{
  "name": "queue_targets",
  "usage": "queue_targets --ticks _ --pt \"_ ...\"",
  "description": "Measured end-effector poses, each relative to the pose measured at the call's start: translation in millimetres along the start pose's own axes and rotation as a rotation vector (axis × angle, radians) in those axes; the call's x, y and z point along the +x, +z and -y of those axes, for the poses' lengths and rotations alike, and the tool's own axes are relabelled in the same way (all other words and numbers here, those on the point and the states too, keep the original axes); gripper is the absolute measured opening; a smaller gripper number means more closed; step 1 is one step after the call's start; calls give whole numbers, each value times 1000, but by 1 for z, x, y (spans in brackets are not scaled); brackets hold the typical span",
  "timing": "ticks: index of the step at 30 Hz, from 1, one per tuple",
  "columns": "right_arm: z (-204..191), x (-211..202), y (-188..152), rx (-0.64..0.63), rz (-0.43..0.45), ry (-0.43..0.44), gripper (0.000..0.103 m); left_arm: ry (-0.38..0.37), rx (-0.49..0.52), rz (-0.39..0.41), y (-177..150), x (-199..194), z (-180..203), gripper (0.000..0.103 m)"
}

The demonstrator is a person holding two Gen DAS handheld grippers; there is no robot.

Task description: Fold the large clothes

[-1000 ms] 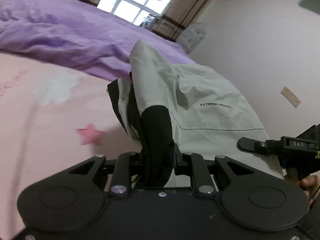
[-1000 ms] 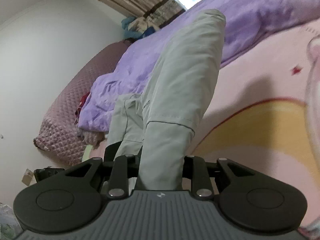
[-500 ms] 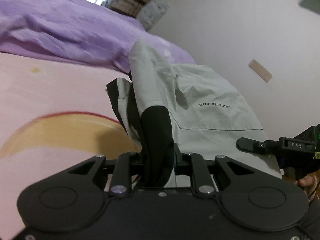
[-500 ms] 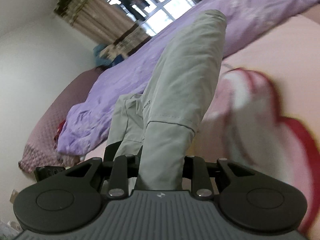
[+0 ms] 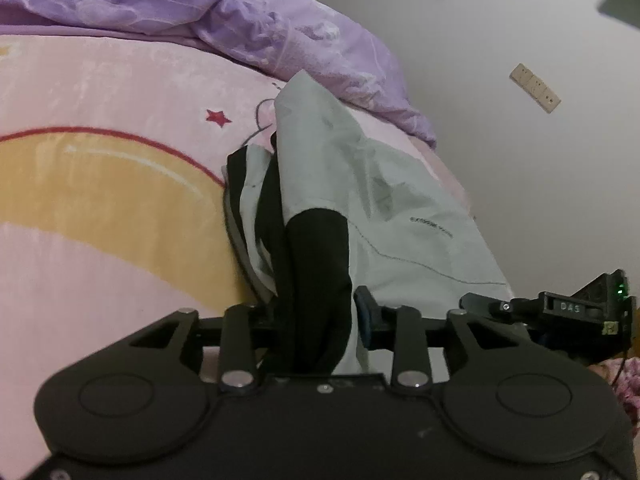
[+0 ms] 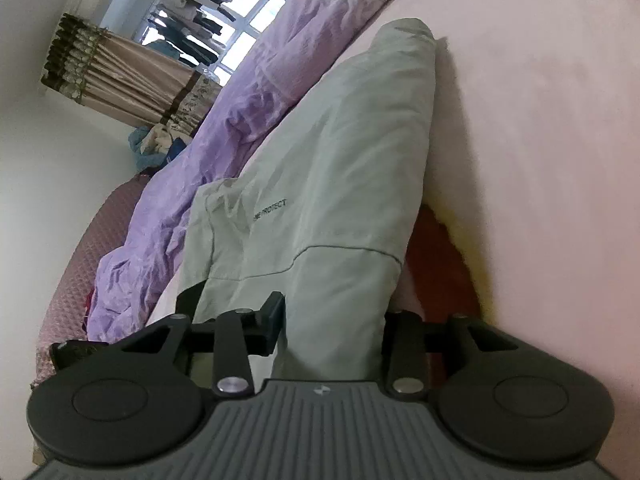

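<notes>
A pale grey-green jacket [image 5: 400, 216] with a black lining and small chest lettering lies on the pink bed blanket [image 5: 100, 240]. My left gripper [image 5: 316, 316] holds a black-lined bunch of the jacket between its fingers, which stand a little apart. My right gripper [image 6: 332, 320] holds a grey fold of the same jacket [image 6: 352, 168], its fingers also a little apart around the cloth. The right gripper also shows at the right edge of the left wrist view [image 5: 560, 308]. The jacket stretches away from both grippers across the blanket.
A crumpled purple duvet [image 5: 200, 8] lies along the far side of the bed, also in the right wrist view [image 6: 248, 92]. A white wall [image 5: 520, 160] is on the right. A curtained window [image 6: 208, 28] and a quilted maroon headboard [image 6: 80, 264] are at the left.
Both grippers have swung down toward the blanket with the jacket. The fingers of both now stand wider apart around the cloth than before.
</notes>
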State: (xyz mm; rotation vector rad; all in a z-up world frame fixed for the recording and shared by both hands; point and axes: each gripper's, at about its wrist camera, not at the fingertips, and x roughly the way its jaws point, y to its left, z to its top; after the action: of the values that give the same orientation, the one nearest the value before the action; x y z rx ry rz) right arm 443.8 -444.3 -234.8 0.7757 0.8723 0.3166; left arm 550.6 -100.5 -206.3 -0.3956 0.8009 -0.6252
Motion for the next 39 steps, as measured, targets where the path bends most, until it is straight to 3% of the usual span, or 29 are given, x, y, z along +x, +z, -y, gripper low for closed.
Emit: queue_targets --ticks 13,15,18,20,21,23,25,26,29,31,33,35,36,37,39 --pt "18 -11 13 -22 14 -27 47 21 22 2 -4 -3 16 36" --pt "21 -11 13 -19 9 -18 48 27 39 -6 -2 -5 18 41" --pt "22 -16 19 -21 -18 -42 61 83 59 13 7 -18 23 57" --pt "17 -31 24 -33 -14 -108 71 125 84 74 17 -39 31 79" --pt "12 -44 26 -39 10 -170 75 141 95 115 21 -50 36 84" --pt "-5 -73 23 -72 126 -299 68 152 133 196 26 -74 53 101" --pt "-30 -105 10 -124 301 -373 41 157 200 253 25 -87 75 103" --pt "-43 -116 1 -152 362 -382 36 164 239 275 22 -90 86 103" --pt "-81 -125 -35 -213 515 -355 34 199 362 339 4 -78 114 103" --pt "-99 -105 -55 -260 569 -434 36 258 404 345 -10 -55 122 103" --pt "-108 -70 -69 -343 576 -592 36 289 423 329 -21 -32 119 103" --pt "-100 -31 -79 -395 505 -723 36 368 436 244 -33 -6 107 103" --pt "-87 -17 -81 -362 453 -744 36 403 438 197 -38 5 100 103" --pt "-82 -12 -86 -342 483 -746 36 431 438 169 -44 13 91 103" --pt "-84 -9 -90 -352 516 -766 37 379 354 194 -46 8 75 103"
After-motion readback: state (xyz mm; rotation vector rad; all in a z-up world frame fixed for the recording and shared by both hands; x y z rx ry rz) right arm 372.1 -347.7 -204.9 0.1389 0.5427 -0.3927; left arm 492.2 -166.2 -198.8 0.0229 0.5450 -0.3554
